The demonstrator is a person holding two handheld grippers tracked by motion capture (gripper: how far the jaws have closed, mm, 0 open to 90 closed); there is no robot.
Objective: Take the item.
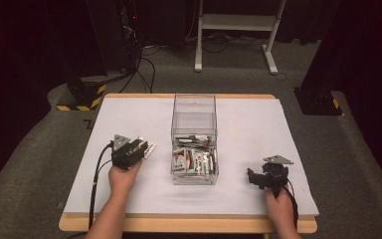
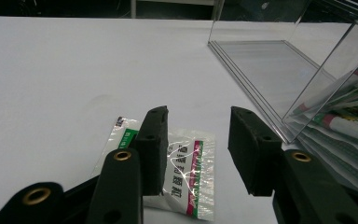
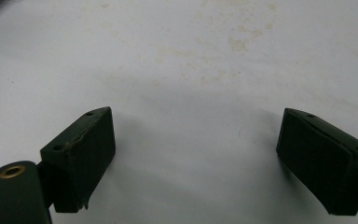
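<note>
A clear plastic packet with green, red and black print lies flat on the white table. My left gripper hovers over it, open; its left jaw covers part of the packet and nothing is pinched. From above, the left gripper sits left of a clear plastic box, with the packet at its tips. The box's near half holds several similar packets. My right gripper rests open, low over bare table right of the box, and its jaws stand wide apart with nothing between them.
The box wall stands close to the right of my left jaws, with the packets behind it. The white table has faint stains. Beyond it stand a white desk frame and black stands on the floor.
</note>
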